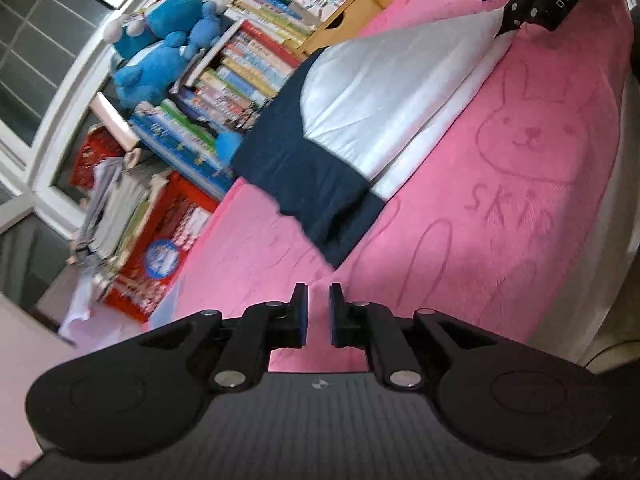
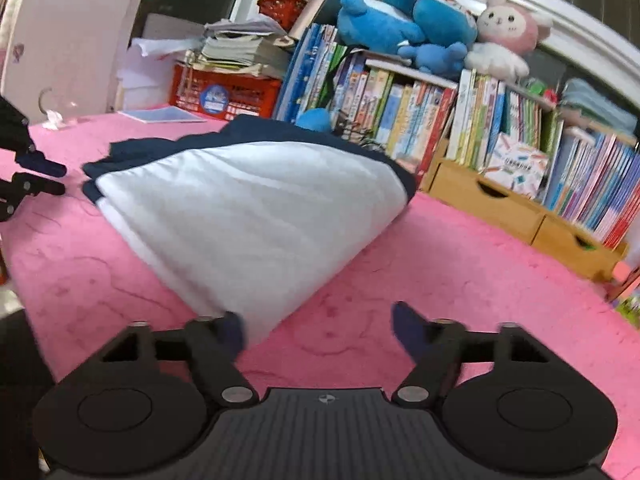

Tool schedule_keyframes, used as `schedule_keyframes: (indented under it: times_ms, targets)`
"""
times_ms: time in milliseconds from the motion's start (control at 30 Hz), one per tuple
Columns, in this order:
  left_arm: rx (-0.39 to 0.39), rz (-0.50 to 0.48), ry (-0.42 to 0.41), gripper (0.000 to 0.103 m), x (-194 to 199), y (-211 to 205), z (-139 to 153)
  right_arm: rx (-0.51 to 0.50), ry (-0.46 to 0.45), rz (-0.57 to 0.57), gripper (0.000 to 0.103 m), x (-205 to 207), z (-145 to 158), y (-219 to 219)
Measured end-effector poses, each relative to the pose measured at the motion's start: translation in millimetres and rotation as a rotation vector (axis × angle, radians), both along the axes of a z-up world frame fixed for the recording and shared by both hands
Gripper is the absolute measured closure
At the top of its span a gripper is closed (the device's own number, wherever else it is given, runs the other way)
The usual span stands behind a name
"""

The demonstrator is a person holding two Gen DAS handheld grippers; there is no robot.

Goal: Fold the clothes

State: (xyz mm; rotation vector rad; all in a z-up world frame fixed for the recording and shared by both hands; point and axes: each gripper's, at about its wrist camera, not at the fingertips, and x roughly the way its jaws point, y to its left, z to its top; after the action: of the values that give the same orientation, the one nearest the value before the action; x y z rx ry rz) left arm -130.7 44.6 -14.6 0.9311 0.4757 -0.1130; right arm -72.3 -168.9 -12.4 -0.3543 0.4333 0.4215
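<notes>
While a white-and-navy garment (image 2: 248, 208) lies folded on a pink blanket (image 2: 460, 272), both grippers are seen close to it. From the right wrist view, the right gripper (image 2: 320, 320) is held at the garment's near corner: its left finger (image 2: 234, 330) is touching or just overlapping the white corner, and its right finger (image 2: 410, 328) stands apart over bare blanket. The jaws are spread, with only that corner's edge between them, and no pinch can be made out. Both fingertips are blurred.

From the left wrist view, the left gripper (image 1: 319, 310) is held over bare blanket, near the garment's navy end (image 1: 316, 184) but not touching it. Its pads (image 1: 303, 312) are nearly pressed together, a narrow slit is left between them, and nothing is held there. The garment is seen beyond it, running away to the far right, white part uppermost.

At the far right top of that view the right gripper is seen again, cut off by the frame edge, its tip at the white corner. At the left edge of the right wrist view the left gripper's tips are partly shown, the rest being cut off.

Books (image 2: 420, 112) and plush toys (image 2: 424, 28) are ranged along the far side. A rabbit outline (image 1: 528, 136) is pressed into the blanket. The layers beneath the white panel are hidden.
</notes>
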Motion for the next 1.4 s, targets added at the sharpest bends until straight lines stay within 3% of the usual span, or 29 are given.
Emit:
schedule_keyframes:
  times_ms: [100,133,167,267,400,500,567,633,733,800,867,933,1133,1400]
  targets:
    - [-0.015,-0.057,-0.084,0.084,-8,-17,19,0.023,0.032,0.004,0.063,-3,2,5]
    - [-0.016,-0.102,-0.107,0.077,-10,-26,22,0.034,0.054,0.015,0.079,-4,3,7]
    - [-0.014,-0.151,-0.128,0.067,-13,-36,24,0.045,0.078,0.028,0.084,-4,5,10]
    - [0.038,-0.351,-0.133,0.045,-18,-63,15,0.037,0.097,0.028,0.085,-3,10,17]
    - [0.152,-0.533,-0.136,0.044,-17,-92,-7,0.098,0.157,0.026,0.085,5,21,11]
    - [0.160,-0.570,-0.166,0.040,-4,-105,-12,0.131,0.174,0.031,0.085,7,33,7]
    - [0.154,-0.578,-0.197,0.025,4,-113,-13,0.145,0.181,0.036,0.085,9,40,5]
    - [0.146,-0.584,-0.230,0.020,11,-121,-14,0.157,0.187,0.043,0.085,11,46,4]
    - [0.159,-0.582,-0.244,0.018,12,-134,-16,0.173,0.194,0.053,0.085,13,51,4]
    - [0.168,-0.570,-0.245,0.024,18,-138,-17,0.174,0.195,0.058,0.085,14,54,4]
    - [0.175,-0.525,-0.211,0.069,32,-140,-17,0.175,0.198,0.062,0.085,16,56,4]
    - [0.147,-0.500,-0.156,0.078,44,-136,-14,0.177,0.202,0.065,0.085,17,58,3]
    - [0.196,-0.432,-0.093,0.089,51,-114,-16,0.146,0.181,0.070,0.085,15,58,5]
    - [0.232,-0.169,0.020,0.092,56,-30,-25,0.127,0.186,0.062,0.084,8,45,1]
